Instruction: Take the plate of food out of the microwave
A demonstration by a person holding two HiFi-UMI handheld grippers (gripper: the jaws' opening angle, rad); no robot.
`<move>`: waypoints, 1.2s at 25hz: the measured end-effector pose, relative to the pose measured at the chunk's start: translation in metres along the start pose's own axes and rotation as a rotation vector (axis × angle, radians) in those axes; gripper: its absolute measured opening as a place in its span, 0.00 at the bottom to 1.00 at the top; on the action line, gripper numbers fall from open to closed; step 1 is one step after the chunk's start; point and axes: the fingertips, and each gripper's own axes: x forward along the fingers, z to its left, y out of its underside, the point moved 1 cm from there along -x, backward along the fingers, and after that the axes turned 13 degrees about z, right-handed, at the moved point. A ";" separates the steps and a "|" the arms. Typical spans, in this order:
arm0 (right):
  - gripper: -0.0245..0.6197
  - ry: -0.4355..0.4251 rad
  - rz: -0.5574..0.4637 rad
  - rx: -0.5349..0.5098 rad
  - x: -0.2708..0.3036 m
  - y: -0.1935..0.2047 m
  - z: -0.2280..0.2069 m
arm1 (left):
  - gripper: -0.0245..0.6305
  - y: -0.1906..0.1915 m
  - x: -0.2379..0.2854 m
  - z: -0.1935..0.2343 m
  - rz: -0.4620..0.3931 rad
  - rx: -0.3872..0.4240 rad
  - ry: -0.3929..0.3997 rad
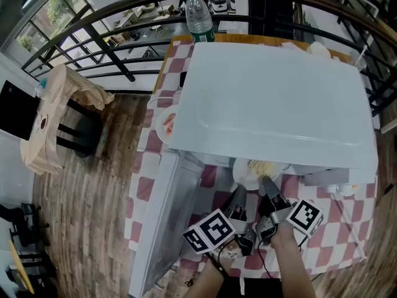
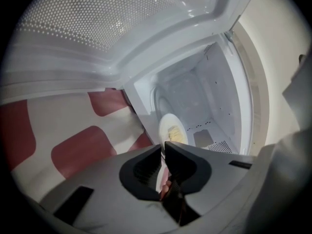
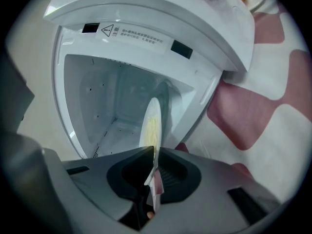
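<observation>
A white microwave [image 1: 273, 98] stands on the checked table with its door [image 1: 164, 216] swung open to the left. A white plate [image 1: 248, 171] with pale yellow food pokes out of the opening. My right gripper [image 1: 267, 184] is shut on the plate's near rim. In the right gripper view the plate [image 3: 152, 123] runs edge-on between the jaws of the right gripper [image 3: 155, 152]. My left gripper [image 1: 239, 192] hovers just left of it in front of the cavity. Its jaws stand a narrow gap apart with nothing between them [image 2: 163, 147], and the plate [image 2: 173, 129] lies beyond.
A second plate of food [image 1: 166, 124] sits on the table left of the microwave. A water bottle [image 1: 199, 17] stands behind it. The red-checked tablecloth [image 1: 347, 228] runs to the table edge at the right. A cloth-draped chair [image 1: 56, 110] stands on the floor at the left.
</observation>
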 end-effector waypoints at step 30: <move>0.07 -0.011 -0.077 0.029 -0.034 0.023 -0.001 | 0.12 0.029 -0.021 -0.005 0.067 0.072 0.038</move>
